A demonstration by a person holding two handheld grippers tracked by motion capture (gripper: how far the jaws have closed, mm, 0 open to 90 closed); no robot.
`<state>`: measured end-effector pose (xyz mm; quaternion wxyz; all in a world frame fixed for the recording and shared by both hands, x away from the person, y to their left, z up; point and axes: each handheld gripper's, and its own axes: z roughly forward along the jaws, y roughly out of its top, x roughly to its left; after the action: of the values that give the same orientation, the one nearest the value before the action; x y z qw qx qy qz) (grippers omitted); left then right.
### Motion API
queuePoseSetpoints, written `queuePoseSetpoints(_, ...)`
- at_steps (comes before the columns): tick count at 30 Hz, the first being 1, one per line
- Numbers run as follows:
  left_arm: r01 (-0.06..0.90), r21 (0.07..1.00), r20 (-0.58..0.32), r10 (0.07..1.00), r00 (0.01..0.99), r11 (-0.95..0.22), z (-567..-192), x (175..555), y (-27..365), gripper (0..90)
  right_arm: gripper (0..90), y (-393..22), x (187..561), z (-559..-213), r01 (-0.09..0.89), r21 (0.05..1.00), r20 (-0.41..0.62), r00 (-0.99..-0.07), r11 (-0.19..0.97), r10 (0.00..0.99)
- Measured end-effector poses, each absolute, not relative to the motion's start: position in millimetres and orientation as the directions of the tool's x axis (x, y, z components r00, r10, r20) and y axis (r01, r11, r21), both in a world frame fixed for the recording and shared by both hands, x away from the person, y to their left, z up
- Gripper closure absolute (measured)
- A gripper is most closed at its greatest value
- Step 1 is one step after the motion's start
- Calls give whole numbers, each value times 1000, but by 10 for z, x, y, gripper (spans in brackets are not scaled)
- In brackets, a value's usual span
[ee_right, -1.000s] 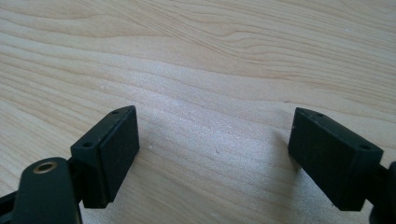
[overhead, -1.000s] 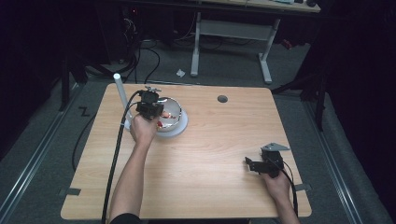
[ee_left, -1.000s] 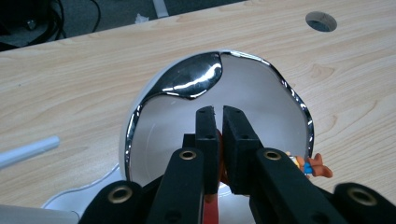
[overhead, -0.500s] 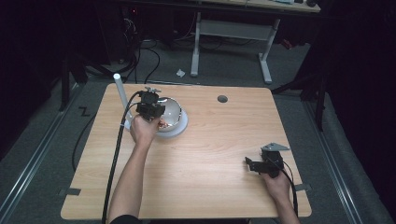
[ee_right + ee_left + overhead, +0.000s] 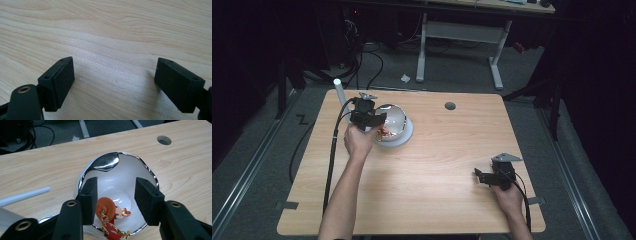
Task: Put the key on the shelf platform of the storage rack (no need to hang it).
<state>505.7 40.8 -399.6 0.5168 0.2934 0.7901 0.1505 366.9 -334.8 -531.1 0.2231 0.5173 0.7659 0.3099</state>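
Wooden table [image 5: 422, 165] bears a white bowl [image 5: 394, 127]; left gripper [image 5: 373, 119] hovers at its near-left rim. Left gripper view: jaws, just opening, stand apart above a keychain toy [image 5: 110, 213] lying in the bowl [image 5: 120, 177]. Right gripper view: right gripper [image 5: 115, 82] gapes over bare wood, well apart from the bowl.

1. You have a wooden table [image 5: 427, 190] with a round grommet hole [image 5: 450, 106] near its far edge.
2. A white tube [image 5: 340, 92] stands at your far left corner.
3. Beyond, cables [image 5: 362, 60] trail across the floor beside a desk frame [image 5: 457, 32].
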Motion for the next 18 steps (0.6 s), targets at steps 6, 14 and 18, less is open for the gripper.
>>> queuePoseSetpoints(6, 310, 525, -745, 604, -283, 793, -3947, 4985, 475, 484, 161, -3348, 3670, -5311, 654, 705, -21, -365, 272, 931)
queuePoseSetpoints(14, 303, 523, -754, 598, -271, 796, -3872, 4886, 549, 414, 162, -3348, 3670, -5311, 654, 705, -21, -365, 273, 931)
queuePoseSetpoints(18, 295, 523, -759, 595, -265, 799, -3826, 4840, 572, 385, 161, -3348, 3670, -5311, 654, 705, -21, -365, 272, 931)
